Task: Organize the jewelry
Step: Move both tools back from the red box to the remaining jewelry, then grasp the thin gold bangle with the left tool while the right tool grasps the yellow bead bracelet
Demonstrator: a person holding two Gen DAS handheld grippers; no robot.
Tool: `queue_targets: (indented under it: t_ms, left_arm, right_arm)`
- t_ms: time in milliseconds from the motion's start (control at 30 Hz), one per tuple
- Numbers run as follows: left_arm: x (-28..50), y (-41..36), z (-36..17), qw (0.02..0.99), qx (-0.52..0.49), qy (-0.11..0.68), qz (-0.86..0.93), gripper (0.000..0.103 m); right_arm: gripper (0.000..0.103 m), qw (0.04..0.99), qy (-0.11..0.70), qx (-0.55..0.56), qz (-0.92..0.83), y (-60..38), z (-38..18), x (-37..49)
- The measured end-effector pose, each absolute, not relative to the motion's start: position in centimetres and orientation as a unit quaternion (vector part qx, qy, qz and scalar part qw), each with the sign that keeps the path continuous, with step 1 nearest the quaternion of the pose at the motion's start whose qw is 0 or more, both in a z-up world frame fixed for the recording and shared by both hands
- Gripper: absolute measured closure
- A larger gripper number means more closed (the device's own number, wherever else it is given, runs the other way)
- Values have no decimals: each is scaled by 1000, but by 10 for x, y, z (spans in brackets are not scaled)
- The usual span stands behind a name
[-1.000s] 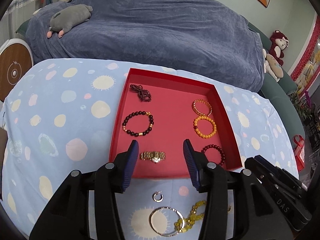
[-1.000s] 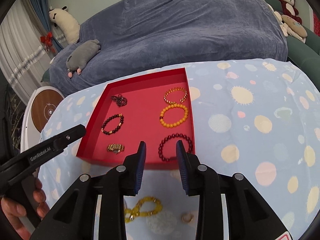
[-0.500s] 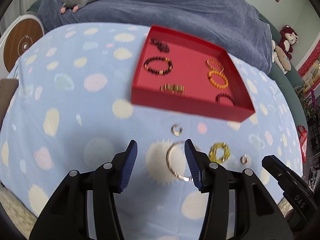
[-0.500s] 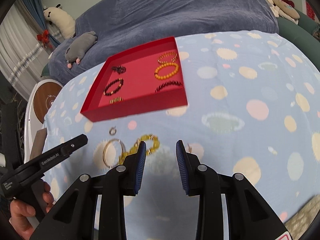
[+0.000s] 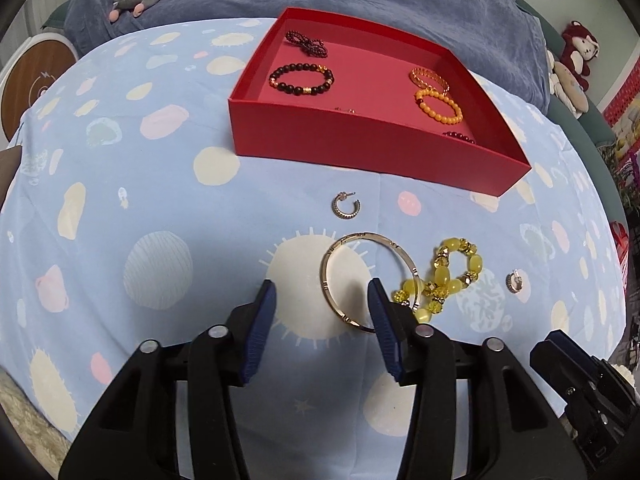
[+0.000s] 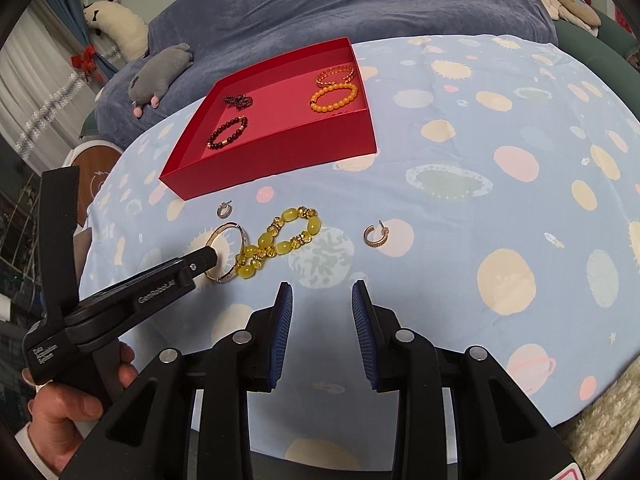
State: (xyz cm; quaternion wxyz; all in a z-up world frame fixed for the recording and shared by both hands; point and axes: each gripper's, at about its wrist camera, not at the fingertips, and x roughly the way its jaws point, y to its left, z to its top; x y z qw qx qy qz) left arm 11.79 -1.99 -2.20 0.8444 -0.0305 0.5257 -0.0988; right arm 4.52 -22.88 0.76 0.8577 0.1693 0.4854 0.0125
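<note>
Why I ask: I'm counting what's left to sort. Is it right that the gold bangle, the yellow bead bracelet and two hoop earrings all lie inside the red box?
Not right. The gold bangle, yellow bead bracelet and both hoop earrings lie on the tablecloth in front of the red box, as the left wrist view shows.

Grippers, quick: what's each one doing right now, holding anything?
Left gripper: open, holding nothing, jaws just closing a little at the near edge of the gold bangle.
Right gripper: open, empty, over bare tablecloth.

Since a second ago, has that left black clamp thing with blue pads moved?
Yes. The left gripper drew back from the red tray and sank toward the thin gold bangle; its jaws have just been closing, nothing between them.
</note>
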Motion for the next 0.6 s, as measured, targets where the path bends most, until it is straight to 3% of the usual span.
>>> queue_targets:
  t_ms: [133, 267, 600]
  left_arm:
    - [117, -25, -23, 850, -10, 518, -93, 71]
    - [119, -25, -23, 849, -8, 518, -99, 98]
    - [106, -4, -22, 848, -29, 522, -84, 100]
  right_arm:
    - [72, 856, 488, 169, 14, -227, 6, 46]
    - [72, 854, 491, 169, 15, -225, 4, 47]
    - [72, 854, 492, 167, 21, -220, 3, 52]
